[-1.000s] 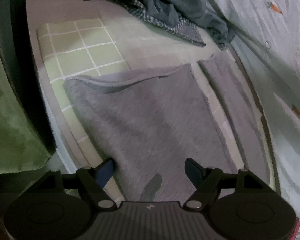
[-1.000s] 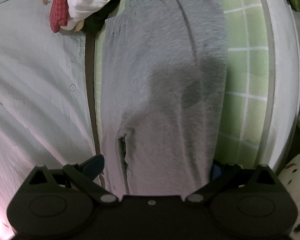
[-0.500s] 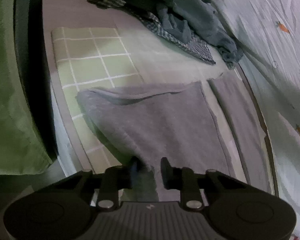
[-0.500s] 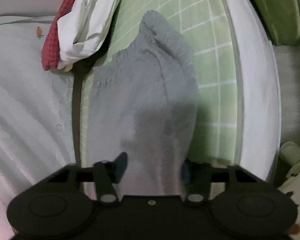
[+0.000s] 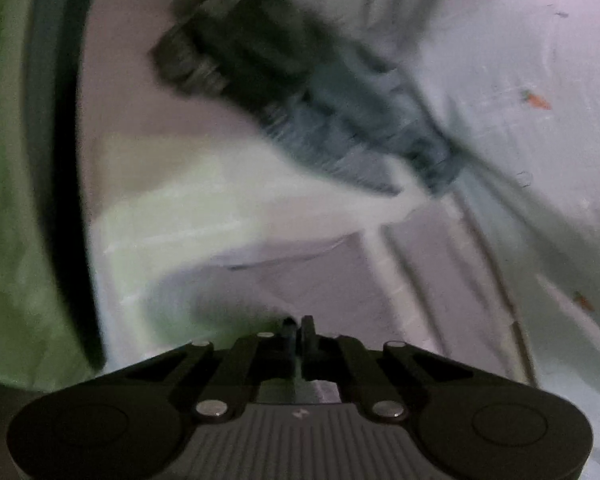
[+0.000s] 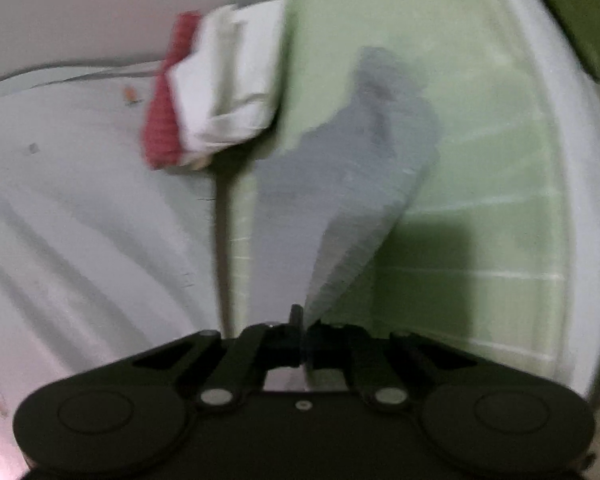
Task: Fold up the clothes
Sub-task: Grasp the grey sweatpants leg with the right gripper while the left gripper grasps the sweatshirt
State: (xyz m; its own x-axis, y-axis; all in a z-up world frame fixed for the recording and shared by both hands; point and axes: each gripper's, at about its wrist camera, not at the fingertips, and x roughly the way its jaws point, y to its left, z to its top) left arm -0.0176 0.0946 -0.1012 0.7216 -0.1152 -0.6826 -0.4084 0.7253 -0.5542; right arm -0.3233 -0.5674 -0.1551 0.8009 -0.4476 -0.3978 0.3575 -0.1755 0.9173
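Grey trousers (image 6: 352, 168) lifted, right view; dark clothes heap (image 5: 300, 96) left only.

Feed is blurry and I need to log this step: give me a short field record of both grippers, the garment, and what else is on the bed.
left gripper: shut on grey trousers
right gripper: shut on grey trousers, fabric lifted
surface: green checked sheet
nearby, right view: red and white folded cloth
nearby, left view: dark clothes pile
image quality: heavy motion blur
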